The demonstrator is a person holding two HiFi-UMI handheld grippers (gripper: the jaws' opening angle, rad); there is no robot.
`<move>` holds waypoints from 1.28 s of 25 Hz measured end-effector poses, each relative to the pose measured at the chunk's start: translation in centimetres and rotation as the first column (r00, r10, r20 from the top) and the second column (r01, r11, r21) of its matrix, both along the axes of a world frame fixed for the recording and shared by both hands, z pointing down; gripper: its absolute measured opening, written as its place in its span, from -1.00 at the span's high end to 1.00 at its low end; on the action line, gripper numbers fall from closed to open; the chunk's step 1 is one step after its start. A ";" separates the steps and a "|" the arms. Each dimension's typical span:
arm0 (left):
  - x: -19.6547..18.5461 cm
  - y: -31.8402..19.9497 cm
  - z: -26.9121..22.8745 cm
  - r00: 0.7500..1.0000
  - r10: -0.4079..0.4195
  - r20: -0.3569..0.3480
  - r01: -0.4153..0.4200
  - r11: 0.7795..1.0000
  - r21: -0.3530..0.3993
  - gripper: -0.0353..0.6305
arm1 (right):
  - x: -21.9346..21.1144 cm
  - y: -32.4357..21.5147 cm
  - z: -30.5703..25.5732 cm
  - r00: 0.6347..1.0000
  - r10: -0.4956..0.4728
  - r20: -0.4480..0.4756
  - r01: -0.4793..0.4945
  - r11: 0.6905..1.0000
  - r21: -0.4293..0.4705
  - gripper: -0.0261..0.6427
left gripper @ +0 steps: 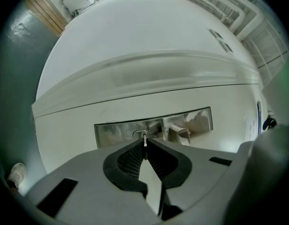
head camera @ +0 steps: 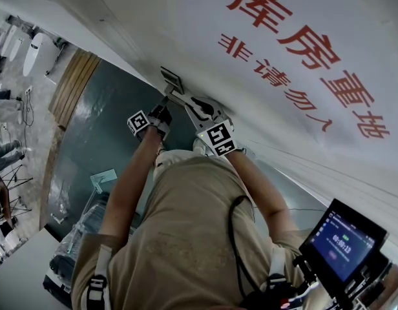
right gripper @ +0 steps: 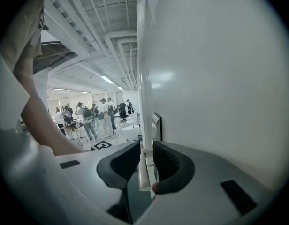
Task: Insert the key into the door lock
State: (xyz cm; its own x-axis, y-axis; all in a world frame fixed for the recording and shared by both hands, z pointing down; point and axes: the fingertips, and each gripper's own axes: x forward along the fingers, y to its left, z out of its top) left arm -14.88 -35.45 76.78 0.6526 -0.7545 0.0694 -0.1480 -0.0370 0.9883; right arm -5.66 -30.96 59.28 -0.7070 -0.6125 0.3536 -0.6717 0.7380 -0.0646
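A silver lock plate (left gripper: 116, 130) sits on the white door (left gripper: 149, 46). My left gripper (left gripper: 144, 143) is shut on a small metal key (left gripper: 144, 139), held edge-on. The key's tip is at the keyhole (left gripper: 141, 134); how deep it sits I cannot tell. The lever handle (left gripper: 181, 134) is just right of the keyhole. In the right gripper view, my right gripper (right gripper: 145, 161) is shut on that door handle (right gripper: 143, 172), close beside the door face. In the head view, the left gripper (head camera: 165, 103) and the right gripper (head camera: 187, 99) meet at the lock plate (head camera: 171, 79).
The door carries large red characters (head camera: 302, 50). Dark green floor (head camera: 102, 128) lies below, with a wooden strip (head camera: 73, 82) beyond it. A lit screen (head camera: 344, 237) hangs at my right side. Several people (right gripper: 88, 118) stand far off in the hall.
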 end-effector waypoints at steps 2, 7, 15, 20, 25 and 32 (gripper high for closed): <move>0.3 0.0 0.1 1.000 0.004 -0.007 -0.004 1.000 0.000 0.79 | -0.1 0.0 0.0 1.000 -0.004 -0.004 0.004 1.000 0.001 0.66; 0.2 0.1 0.3 1.000 0.007 0.001 -0.007 1.000 0.007 0.79 | -0.1 0.1 0.1 1.000 -0.003 -0.010 0.003 1.000 -0.004 0.66; 0.2 -0.1 0.1 0.999 -0.018 -0.044 0.017 1.000 -0.014 0.79 | -0.3 0.1 0.0 1.000 0.009 -0.010 -0.009 1.000 -0.005 0.66; 0.3 -0.2 0.2 1.000 0.020 -0.016 -0.021 1.000 -0.016 0.79 | -0.4 0.2 0.7 1.000 0.011 -0.009 -0.011 1.000 -0.024 0.66; 0.3 -0.3 0.9 1.000 0.022 -0.014 -0.022 1.000 -0.006 0.79 | -0.5 0.1 0.7 1.000 0.010 -0.006 -0.010 0.999 -0.031 0.66; 0.5 -0.6 0.1 0.999 0.009 -0.034 -0.009 1.000 -0.001 0.79 | -0.2 0.0 0.9 1.000 0.017 -0.009 -0.018 0.999 -0.044 0.66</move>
State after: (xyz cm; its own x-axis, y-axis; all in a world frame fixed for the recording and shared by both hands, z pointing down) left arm -14.42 -36.08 76.89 0.6615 -0.7484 0.0475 -0.1135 -0.0373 0.9928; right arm -5.83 -30.98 60.17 -0.6932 -0.6085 0.3863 -0.6852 0.7227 -0.0911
